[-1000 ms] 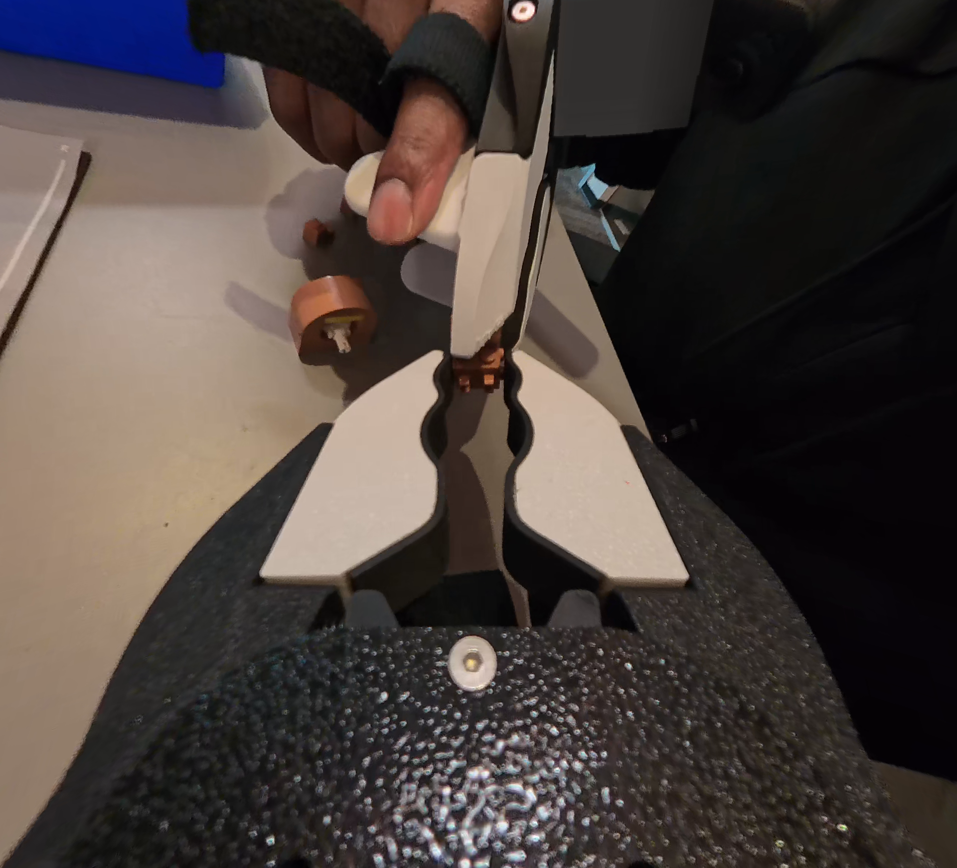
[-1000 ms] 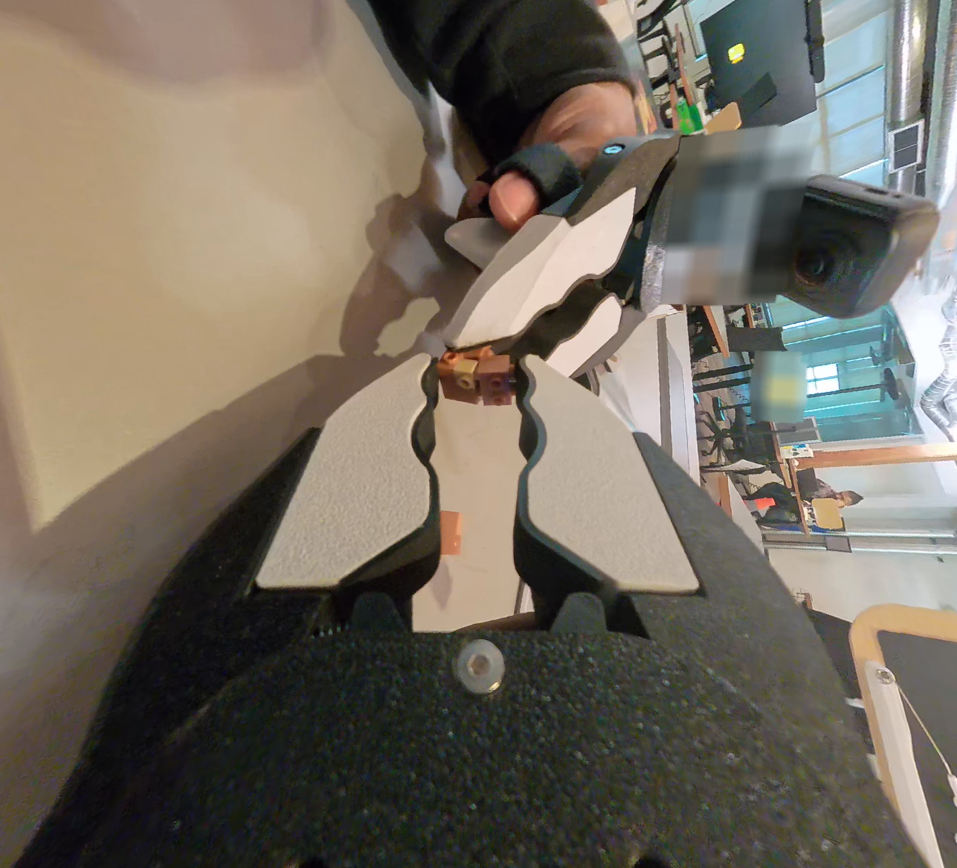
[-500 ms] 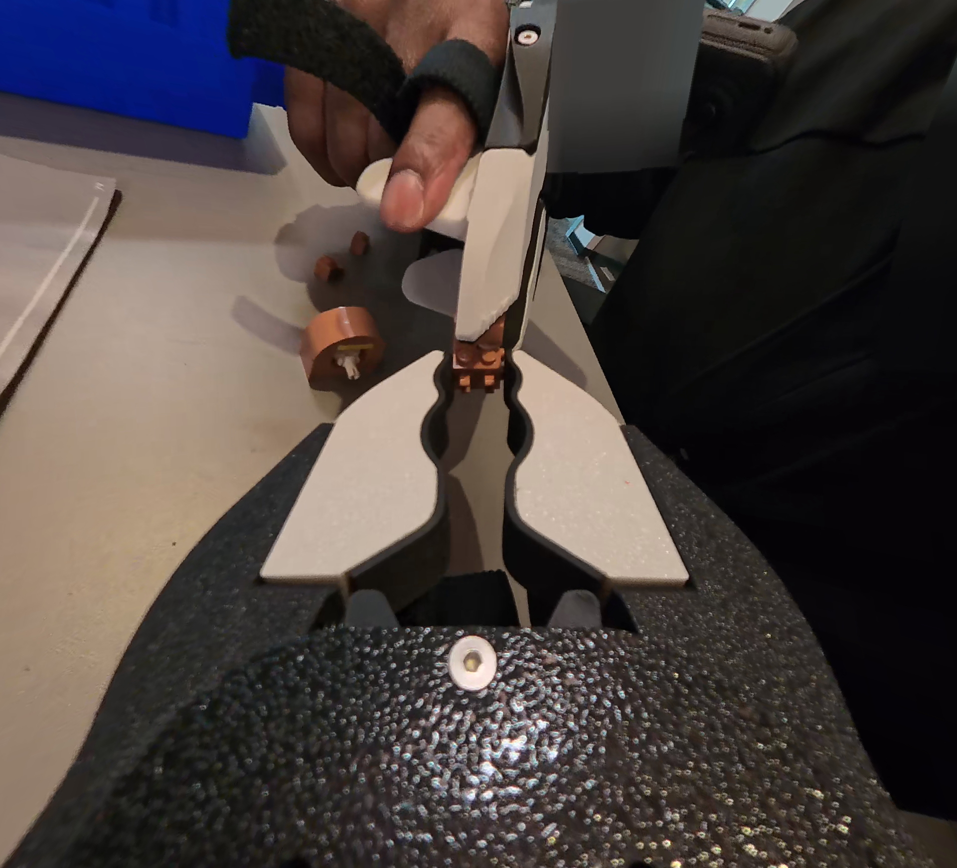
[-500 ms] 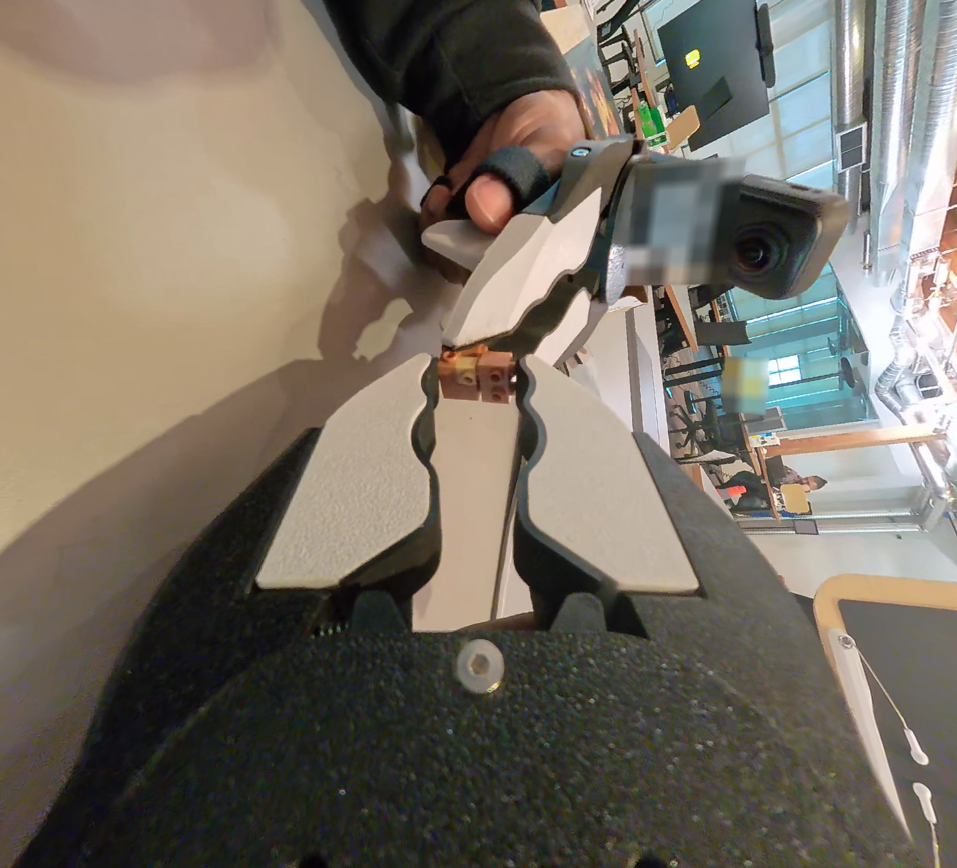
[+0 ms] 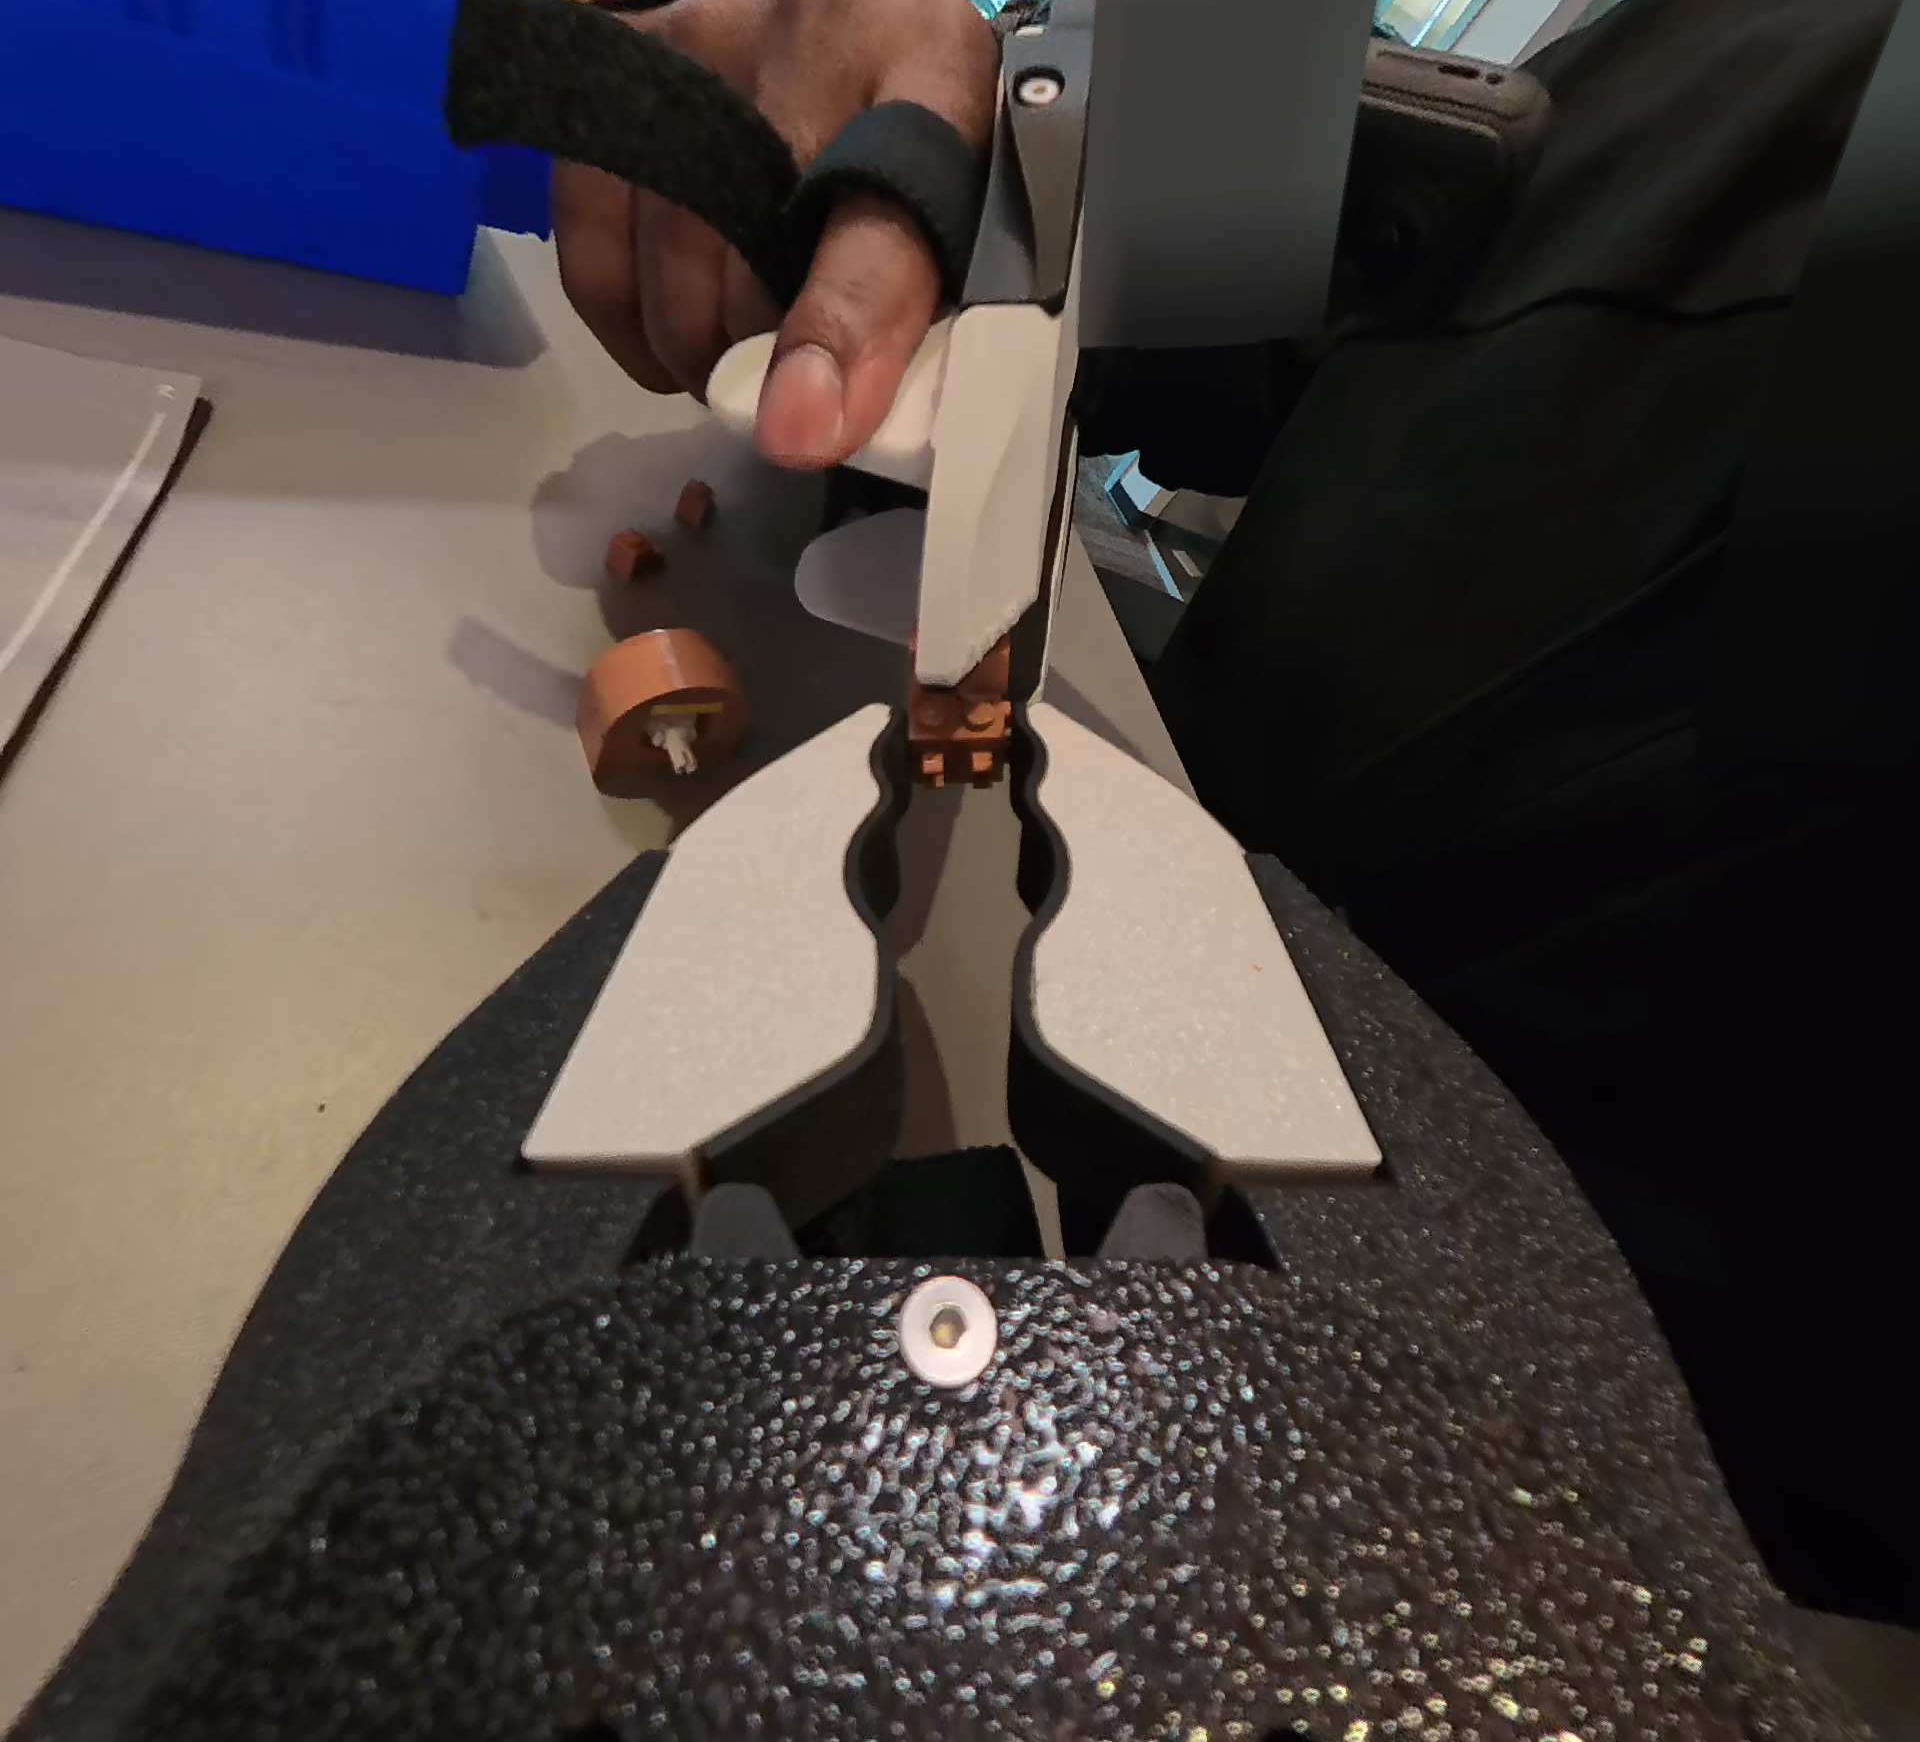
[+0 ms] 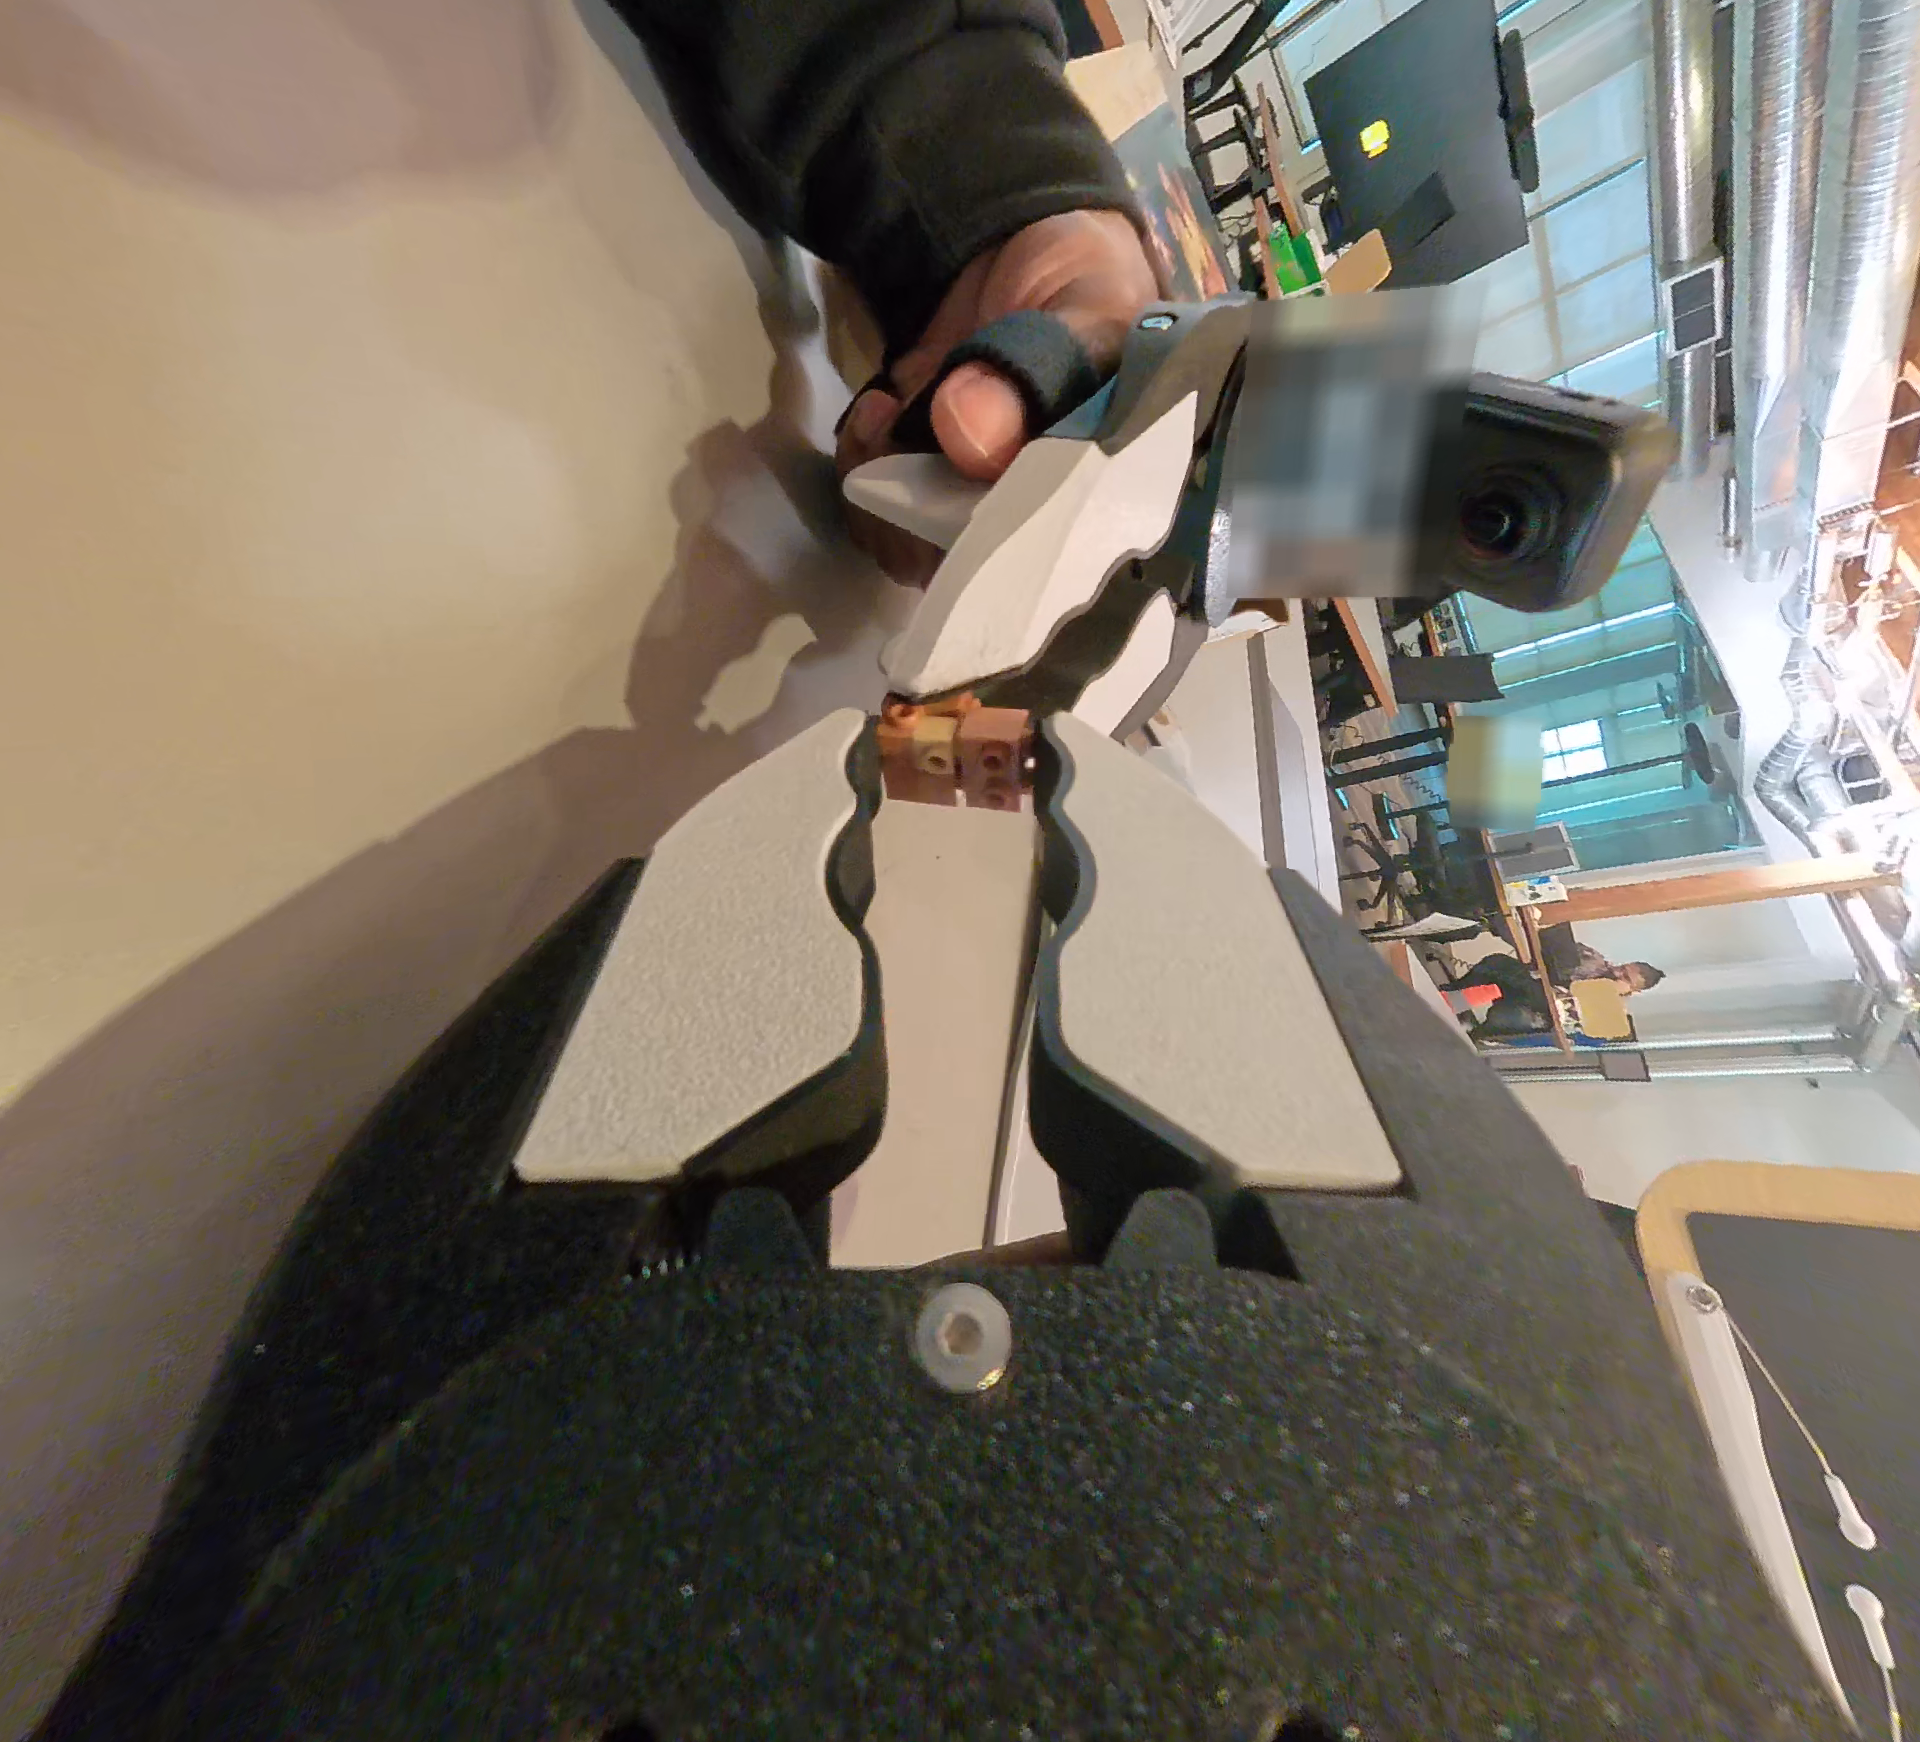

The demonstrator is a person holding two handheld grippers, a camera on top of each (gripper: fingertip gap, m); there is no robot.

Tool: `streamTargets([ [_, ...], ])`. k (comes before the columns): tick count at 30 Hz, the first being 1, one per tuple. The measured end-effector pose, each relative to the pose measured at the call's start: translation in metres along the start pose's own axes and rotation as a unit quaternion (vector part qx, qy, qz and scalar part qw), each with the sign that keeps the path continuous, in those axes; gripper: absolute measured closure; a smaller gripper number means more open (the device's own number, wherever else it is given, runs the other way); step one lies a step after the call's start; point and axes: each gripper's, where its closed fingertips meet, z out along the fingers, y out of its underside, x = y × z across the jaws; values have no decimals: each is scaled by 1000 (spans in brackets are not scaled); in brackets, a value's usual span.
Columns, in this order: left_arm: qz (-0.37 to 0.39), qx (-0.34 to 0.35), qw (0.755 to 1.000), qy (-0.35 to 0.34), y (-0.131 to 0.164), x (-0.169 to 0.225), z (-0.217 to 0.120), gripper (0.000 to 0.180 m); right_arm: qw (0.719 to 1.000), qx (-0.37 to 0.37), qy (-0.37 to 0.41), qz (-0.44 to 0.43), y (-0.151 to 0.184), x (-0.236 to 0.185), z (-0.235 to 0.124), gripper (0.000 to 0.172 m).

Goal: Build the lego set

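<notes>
A small brown brick assembly (image 5: 961,742) with a tan part sits between the fingertips of both grippers, above the table. My left gripper (image 5: 961,736) is shut on it from the sides. My right gripper (image 5: 987,653) comes down from above in the left wrist view and grips the same assembly. In the right wrist view my right gripper (image 6: 954,762) has both pads pressed on the assembly (image 6: 956,767), and my left gripper (image 6: 971,700) meets it from the far side.
A brown wheel-shaped piece (image 5: 660,721) with a white axle lies on the beige table (image 5: 260,861), with two small brown pieces (image 5: 634,554) behind it. A blue bin (image 5: 239,51) stands at the back left, a flat sheet (image 5: 73,487) at the left edge. A person in dark clothing (image 5: 1558,653) is on the right. The grippers are tip to tip, or close to it.
Both grippers, still joined on the assembly, have shifted and tilted a little; the blue bin shows more in the left wrist view. Neither grasp has changed.
</notes>
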Motion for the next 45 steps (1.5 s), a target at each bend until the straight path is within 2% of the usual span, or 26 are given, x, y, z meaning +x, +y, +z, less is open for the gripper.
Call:
streamTargets([
  [14,-2,0,1000,2,1,-1,3,163,1000,-6,-9,4,2,0,-4,145],
  [38,6,-58,998,-4,15,1,13,163,997,-7,-72,24,2,-20,-3,144],
  [45,0,-38,999,-5,9,0,7,163,999,-12,-45,9,3,-12,-2,145],
])
